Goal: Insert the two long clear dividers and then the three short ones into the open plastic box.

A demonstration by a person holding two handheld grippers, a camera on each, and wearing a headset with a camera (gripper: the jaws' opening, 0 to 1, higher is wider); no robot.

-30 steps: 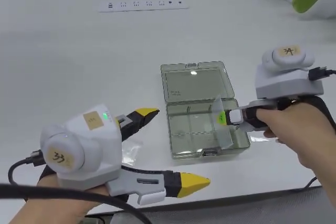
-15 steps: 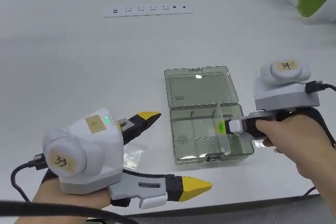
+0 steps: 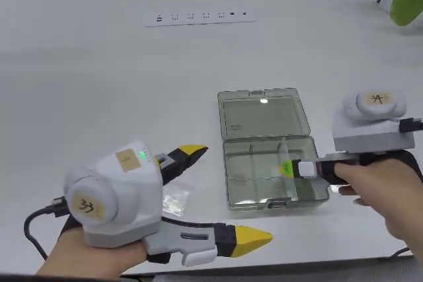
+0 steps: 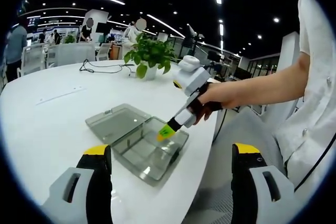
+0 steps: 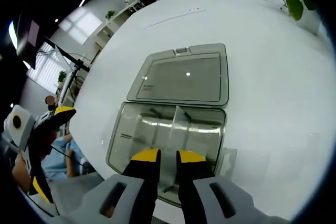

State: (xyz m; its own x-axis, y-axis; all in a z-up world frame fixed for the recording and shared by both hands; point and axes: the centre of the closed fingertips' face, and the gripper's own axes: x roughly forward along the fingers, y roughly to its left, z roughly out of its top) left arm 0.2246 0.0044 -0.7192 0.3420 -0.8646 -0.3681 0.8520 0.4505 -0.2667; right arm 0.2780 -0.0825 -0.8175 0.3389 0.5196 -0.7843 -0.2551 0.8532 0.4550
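Two hand-held grippers and one open plastic box (image 3: 227, 175) are on view. The box is smoky clear and sits on the white worktop (image 3: 99, 84), with its lid (image 3: 264, 113) folded flat at its 12 o'clock side. A clear divider (image 3: 283, 150) stands nearly upright inside the box, toward its 3 o'clock end. Whether it is a long or a short one cannot be told. The right gripper (image 3: 285, 168) comes in from 3 o'clock, its fingers drawn to a narrow slit that pinches the divider's edge. The left gripper (image 3: 225, 193) hovers at the box's 8 o'clock with its fingers spread wide and holding nothing. Loose clear pieces (image 3: 173, 197), likely the remaining dividers, lie flat on the worktop under it. Handling, as judged: the divider is a thin, light sheet, stiff yet springy, slick and hard to see. It is best pinched at mid-edge and kept square to the wall slots, since skewed pressure could bow it or pop it out. Against the frame a second earlier, the divider then leaned across the box's front corner. It now stands straighter and deeper within the walls, and the left fingers are just as wide.
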